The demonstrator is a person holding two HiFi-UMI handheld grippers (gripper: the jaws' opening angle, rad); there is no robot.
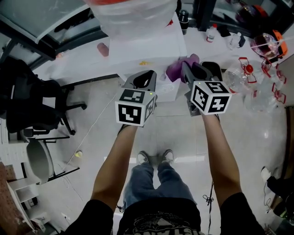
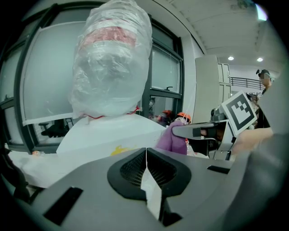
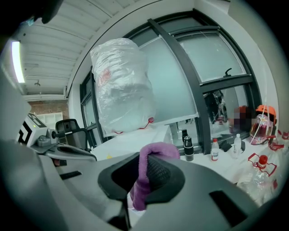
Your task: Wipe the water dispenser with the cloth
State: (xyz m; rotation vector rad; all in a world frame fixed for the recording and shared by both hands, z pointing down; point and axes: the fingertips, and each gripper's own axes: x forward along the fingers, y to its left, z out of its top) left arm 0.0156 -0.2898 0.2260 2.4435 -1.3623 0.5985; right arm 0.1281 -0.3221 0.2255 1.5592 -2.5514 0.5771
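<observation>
The water dispenser (image 1: 146,50) is a white cabinet straight ahead, topped by a plastic-wrapped water bottle (image 1: 133,13). My right gripper (image 1: 194,69) is shut on a purple cloth (image 1: 178,69), held just off the dispenser's right front corner. In the right gripper view the cloth (image 3: 156,150) sticks up between the closed jaws of the right gripper (image 3: 141,176). My left gripper (image 1: 143,80) is shut and empty, level with the dispenser's front. The left gripper view has the wrapped bottle (image 2: 113,63) above the white dispenser top (image 2: 108,135), with the cloth (image 2: 174,137) at right.
A black office chair (image 1: 32,98) stands to the left. To the right, a white table (image 1: 220,46) carries small bottles (image 3: 216,149), a black flask (image 3: 188,148) and clear plastic bottles with red caps (image 1: 250,75). Windows rise behind the dispenser. My feet are on the tiled floor (image 1: 183,128).
</observation>
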